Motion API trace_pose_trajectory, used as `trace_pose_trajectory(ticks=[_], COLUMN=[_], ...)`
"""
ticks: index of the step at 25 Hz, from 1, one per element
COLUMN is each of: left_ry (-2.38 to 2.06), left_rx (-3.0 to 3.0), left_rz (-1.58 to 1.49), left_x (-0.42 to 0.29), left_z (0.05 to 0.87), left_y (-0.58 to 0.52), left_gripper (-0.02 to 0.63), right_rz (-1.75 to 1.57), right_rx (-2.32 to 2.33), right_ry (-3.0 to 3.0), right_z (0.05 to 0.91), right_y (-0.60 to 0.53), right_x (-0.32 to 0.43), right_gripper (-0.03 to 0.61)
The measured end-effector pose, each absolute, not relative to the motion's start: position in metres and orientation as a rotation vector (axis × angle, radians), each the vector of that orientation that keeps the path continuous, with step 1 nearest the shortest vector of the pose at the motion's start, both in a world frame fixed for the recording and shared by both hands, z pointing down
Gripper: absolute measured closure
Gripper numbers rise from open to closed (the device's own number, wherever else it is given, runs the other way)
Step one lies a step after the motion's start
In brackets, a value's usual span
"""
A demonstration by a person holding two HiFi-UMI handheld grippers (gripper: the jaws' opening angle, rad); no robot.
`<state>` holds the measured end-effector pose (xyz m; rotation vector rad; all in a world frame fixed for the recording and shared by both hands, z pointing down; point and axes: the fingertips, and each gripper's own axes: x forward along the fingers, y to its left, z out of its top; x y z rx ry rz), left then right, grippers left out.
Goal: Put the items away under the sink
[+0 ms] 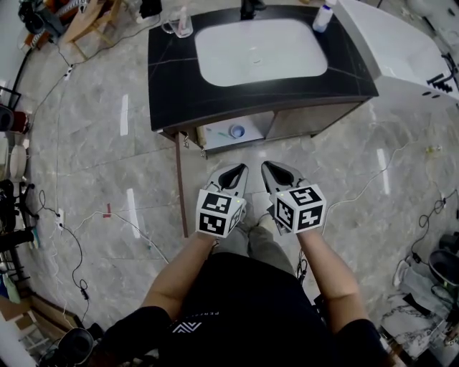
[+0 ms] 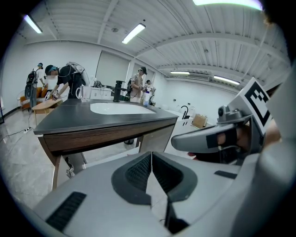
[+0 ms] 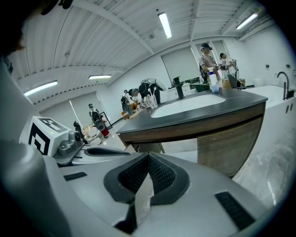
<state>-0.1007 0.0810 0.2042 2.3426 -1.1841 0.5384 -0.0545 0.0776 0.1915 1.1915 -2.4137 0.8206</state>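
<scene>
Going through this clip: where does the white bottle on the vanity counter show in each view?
Head view: white bottle at the top edge, on the dark counter, by the basin's far right corner.
Left gripper view: near the centre, just right of the black faucet.
Right gripper view: upper right, right of the faucet.
Shared landmark: the white basin.

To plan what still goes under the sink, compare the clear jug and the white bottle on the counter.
The jug is see-through with a handle; the bottle is opaque white with a blue top. In the head view the jug stands at the counter's back left corner, the bottle at its back right. The jug is broader, the bottle slimmer. Both stand upright on the dark counter beside the basin.
</scene>
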Motion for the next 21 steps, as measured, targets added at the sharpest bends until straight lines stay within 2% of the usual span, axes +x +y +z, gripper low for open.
trace_pose_trajectory(ticks=[21], left_ry=[-1.151], left_rx=[2.361], left_rz=[0.608], left_x=[-0.0936], left_z=[0.2105], left_y=[0.0904], left_gripper=[0.598], right_rz=[0.848], right_rx=[1.199], right_ry=[-2.4], right_z=[0.1946], right_y=[0.088], right_x=[-0.0497], right_gripper=[0.545])
